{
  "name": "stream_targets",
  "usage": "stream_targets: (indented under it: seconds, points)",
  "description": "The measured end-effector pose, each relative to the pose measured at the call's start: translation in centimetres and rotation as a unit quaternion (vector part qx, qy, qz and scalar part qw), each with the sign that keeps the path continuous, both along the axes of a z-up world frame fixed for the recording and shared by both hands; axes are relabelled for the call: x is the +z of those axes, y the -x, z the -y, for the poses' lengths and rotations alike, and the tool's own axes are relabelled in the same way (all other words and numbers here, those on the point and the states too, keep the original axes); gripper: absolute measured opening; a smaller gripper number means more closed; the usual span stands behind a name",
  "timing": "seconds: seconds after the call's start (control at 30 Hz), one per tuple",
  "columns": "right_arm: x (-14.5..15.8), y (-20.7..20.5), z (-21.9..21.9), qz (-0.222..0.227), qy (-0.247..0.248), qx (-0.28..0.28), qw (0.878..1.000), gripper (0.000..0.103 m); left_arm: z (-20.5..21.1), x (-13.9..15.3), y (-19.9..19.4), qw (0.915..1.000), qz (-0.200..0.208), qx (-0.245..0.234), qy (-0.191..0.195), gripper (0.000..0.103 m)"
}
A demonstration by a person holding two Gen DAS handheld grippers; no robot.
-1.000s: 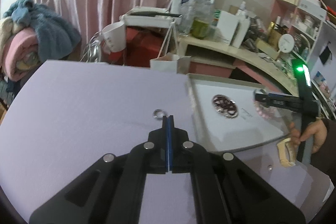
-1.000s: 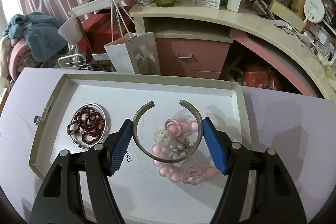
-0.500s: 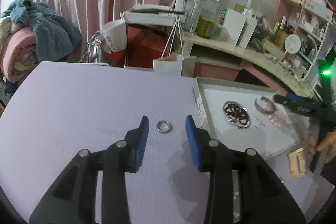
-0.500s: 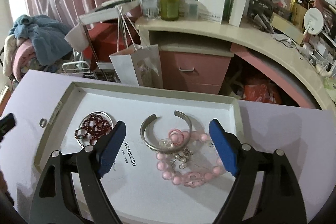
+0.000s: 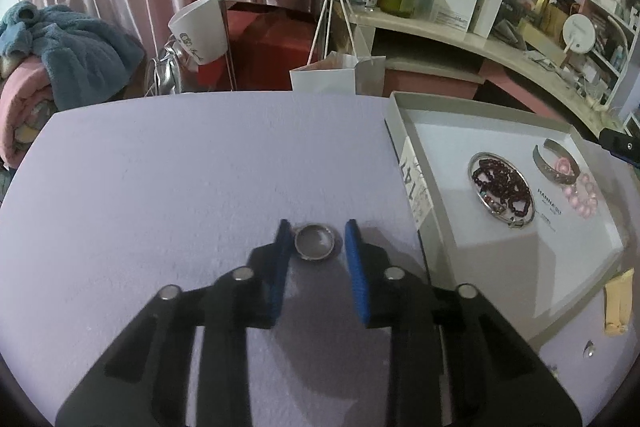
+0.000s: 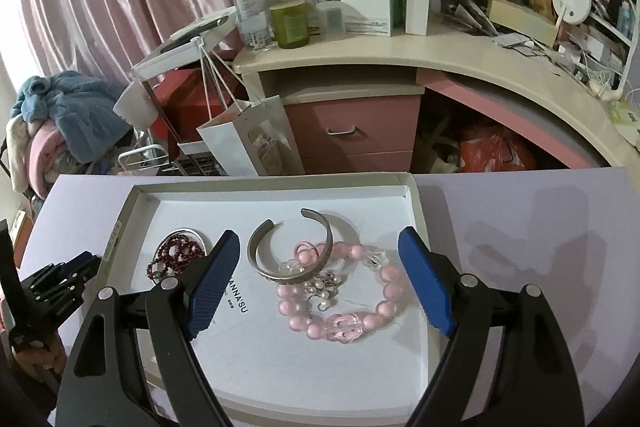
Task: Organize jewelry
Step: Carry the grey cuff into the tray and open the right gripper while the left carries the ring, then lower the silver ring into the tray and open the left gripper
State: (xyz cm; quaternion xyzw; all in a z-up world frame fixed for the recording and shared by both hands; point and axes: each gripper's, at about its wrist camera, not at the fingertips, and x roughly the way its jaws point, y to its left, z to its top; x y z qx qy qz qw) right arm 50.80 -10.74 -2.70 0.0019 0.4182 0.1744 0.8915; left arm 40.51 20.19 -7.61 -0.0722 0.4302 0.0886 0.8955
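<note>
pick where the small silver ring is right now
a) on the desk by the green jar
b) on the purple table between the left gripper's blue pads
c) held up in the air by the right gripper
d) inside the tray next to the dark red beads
b: the ring lies flat on the purple table, between the pads of the left gripper and outside the tray.

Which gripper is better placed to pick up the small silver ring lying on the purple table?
Left. The left gripper has the ring between its fingers; the right gripper hangs open over the tray.
</note>
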Motion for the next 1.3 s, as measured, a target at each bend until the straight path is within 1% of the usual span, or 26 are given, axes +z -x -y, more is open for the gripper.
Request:
stream_targets:
  seconds: [0.07, 0.13, 0.23, 0.33, 0.43, 0.47, 0.57, 0.63, 0.73, 0.9, 1.03, 1.17, 1.3]
  points:
    - [0.0, 0.1, 0.0, 0.000, -0.002, 0.001, 1.000, 0.083, -0.1, 0.0, 0.0, 1.0000, 0.001, 0.004, 0.005, 0.022]
    - [0.1, 0.2, 0.0, 0.001, -0.005, 0.003, 1.000, 0.083, 0.1, 0.0, 0.2, 1.0000, 0.000, 0.005, -0.001, 0.022]
    - [0.3, 0.5, 0.2, 0.003, -0.010, 0.003, 1.000, 0.083, 0.2, 0.1, 0.6, 1.0000, 0.001, 0.008, 0.001, 0.021]
    - [0.8, 0.7, 0.3, 0.009, -0.017, 0.004, 1.000, 0.083, 0.0, 0.9, 1.4, 0.9998, 0.013, 0.013, 0.001, 0.021]
    - [1.4, 1.0, 0.6, 0.017, -0.025, 0.003, 1.000, 0.083, 0.3, 3.4, 1.9, 0.9991, 0.041, 0.007, 0.001, 0.021]
    - [1.6, 1.1, 0.7, 0.020, -0.029, 0.002, 0.999, 0.083, 0.8, 4.9, 1.9, 0.9983, 0.058, -0.001, 0.002, 0.021]
    - [2.1, 1.4, 1.0, 0.027, -0.037, 0.002, 0.999, 0.083, 2.6, 8.0, 1.5, 0.9954, 0.092, -0.026, 0.008, 0.021]
    - [2.5, 1.8, 1.2, 0.034, -0.039, 0.002, 0.999, 0.083, 4.1, 9.8, 0.8, 0.9926, 0.110, -0.047, 0.019, 0.021]
    - [2.9, 2.5, 1.8, 0.044, -0.041, 0.001, 0.998, 0.083, 6.4, 11.2, -0.6, 0.9891, 0.121, -0.072, 0.044, 0.021]
    - [2.7, 3.5, 3.4, 0.051, -0.042, -0.011, 0.998, 0.083, 9.9, 10.9, -2.8, 0.9870, 0.113, -0.102, 0.051, 0.021]
    - [2.0, 3.7, 4.6, 0.043, -0.044, -0.024, 0.998, 0.083, 11.9, 9.7, -3.9, 0.9866, 0.100, -0.117, 0.053, 0.022]
    - [1.4, 3.8, 5.4, 0.033, -0.048, -0.035, 0.998, 0.083, 12.5, 8.5, -4.2, 0.9871, 0.089, -0.121, 0.056, 0.022]
    - [1.0, 4.0, 5.6, 0.029, -0.049, -0.037, 0.998, 0.083, 12.9, 7.8, -4.3, 0.9872, 0.084, -0.124, 0.055, 0.022]
